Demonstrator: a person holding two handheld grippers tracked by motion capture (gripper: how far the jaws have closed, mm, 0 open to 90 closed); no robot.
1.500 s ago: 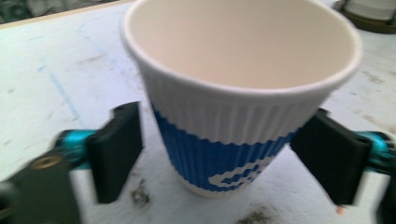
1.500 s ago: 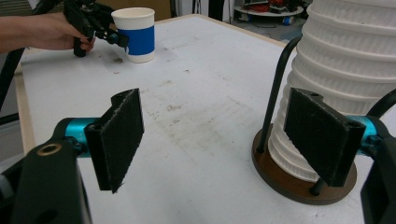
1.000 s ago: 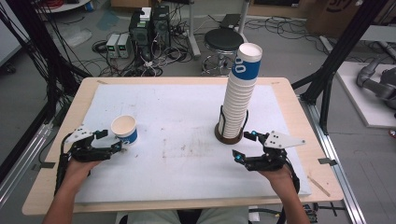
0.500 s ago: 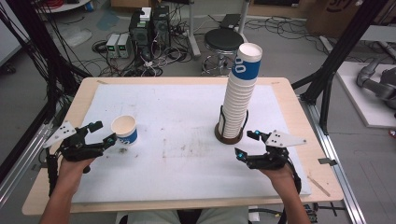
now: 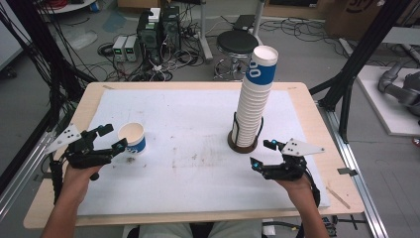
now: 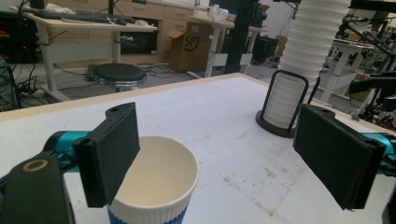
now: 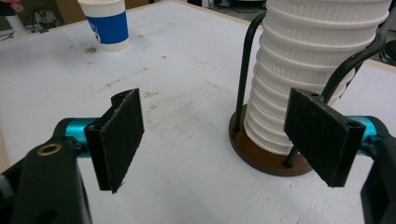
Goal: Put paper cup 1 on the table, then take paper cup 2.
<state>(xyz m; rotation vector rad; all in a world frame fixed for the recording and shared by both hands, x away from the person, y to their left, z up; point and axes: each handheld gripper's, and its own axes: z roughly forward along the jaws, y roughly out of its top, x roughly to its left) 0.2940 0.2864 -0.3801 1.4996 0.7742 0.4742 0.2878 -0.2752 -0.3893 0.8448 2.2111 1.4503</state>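
Cup point(image 5: 132, 137) stands lower left on the desk point(image 5: 198, 124), just released, I judge. Left claw point(image 5: 112, 138) spread beside it; right claw point(image 5: 261, 153) spread (idle) near stack point(image 5: 254, 99). Next: pull another cup.

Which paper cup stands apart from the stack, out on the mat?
The single blue-banded paper cup by the left gripper, upright and empty. All other cups are nested in the stack held by the wire holder.
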